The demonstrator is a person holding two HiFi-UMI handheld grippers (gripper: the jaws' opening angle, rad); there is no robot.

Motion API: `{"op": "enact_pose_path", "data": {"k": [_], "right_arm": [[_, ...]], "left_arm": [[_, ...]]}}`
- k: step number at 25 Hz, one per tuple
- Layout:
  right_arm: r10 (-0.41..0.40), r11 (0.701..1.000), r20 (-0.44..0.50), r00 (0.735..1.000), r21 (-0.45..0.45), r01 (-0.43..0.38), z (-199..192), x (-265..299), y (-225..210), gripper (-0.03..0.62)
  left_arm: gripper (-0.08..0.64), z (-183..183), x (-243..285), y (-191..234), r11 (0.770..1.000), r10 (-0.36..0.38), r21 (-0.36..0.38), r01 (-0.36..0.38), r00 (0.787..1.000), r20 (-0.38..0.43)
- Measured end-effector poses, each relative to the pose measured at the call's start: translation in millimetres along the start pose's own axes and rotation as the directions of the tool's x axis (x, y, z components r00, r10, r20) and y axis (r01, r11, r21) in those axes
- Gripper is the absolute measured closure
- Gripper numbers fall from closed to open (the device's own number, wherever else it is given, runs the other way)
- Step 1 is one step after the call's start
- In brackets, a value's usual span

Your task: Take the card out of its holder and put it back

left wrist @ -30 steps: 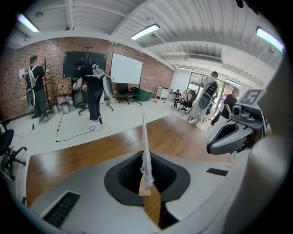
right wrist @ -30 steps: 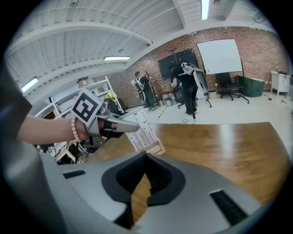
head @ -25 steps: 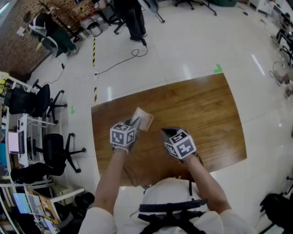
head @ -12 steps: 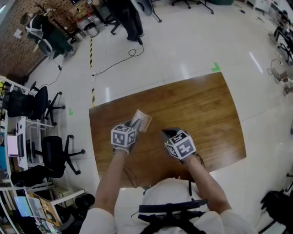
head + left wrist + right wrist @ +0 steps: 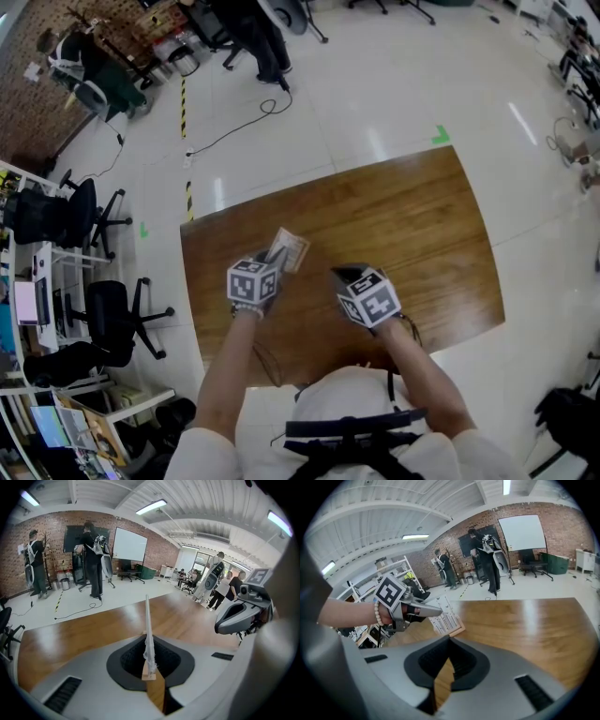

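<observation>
My left gripper [image 5: 273, 253] is shut on the card holder [image 5: 289, 248], a flat clear sleeve with a white printed card inside and a tan edge, held above the wooden table [image 5: 422, 225]. The left gripper view has the card holder [image 5: 147, 620] edge-on, standing up from between the closed jaws of my left gripper [image 5: 150, 667]. From the right gripper view, the card holder [image 5: 448, 617] sticks out of the left gripper [image 5: 433, 612], flat face showing. My right gripper [image 5: 336, 273] hovers to the right of it, apart from it, jaws together with nothing in them; its own view shows that right gripper [image 5: 449, 641] the same way.
Office chairs [image 5: 103, 309] and desks stand left of the table. A cable [image 5: 239, 131] and striped floor tape [image 5: 187, 192] lie beyond the far edge. People stand by a brick wall [image 5: 91, 559]. The table's right half [image 5: 441, 262] is bare wood.
</observation>
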State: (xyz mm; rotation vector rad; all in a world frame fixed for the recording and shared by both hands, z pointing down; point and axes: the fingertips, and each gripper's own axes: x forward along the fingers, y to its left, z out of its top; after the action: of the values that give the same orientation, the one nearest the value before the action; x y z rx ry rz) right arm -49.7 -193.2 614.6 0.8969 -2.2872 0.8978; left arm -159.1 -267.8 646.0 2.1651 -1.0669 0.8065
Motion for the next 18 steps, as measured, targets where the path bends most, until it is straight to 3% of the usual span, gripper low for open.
{"op": "enact_pose_path", "data": {"k": [18], "right_arm": [[-0.008, 1.0, -0.019, 1.0, 0.021, 0.009, -12.2, -1.3, -11.2, 0.577]], "left_arm": [[0.54, -16.4, 13.1, 0.0, 1.0, 0.018, 0.014, -0.018, 0.999, -0.041]]}}
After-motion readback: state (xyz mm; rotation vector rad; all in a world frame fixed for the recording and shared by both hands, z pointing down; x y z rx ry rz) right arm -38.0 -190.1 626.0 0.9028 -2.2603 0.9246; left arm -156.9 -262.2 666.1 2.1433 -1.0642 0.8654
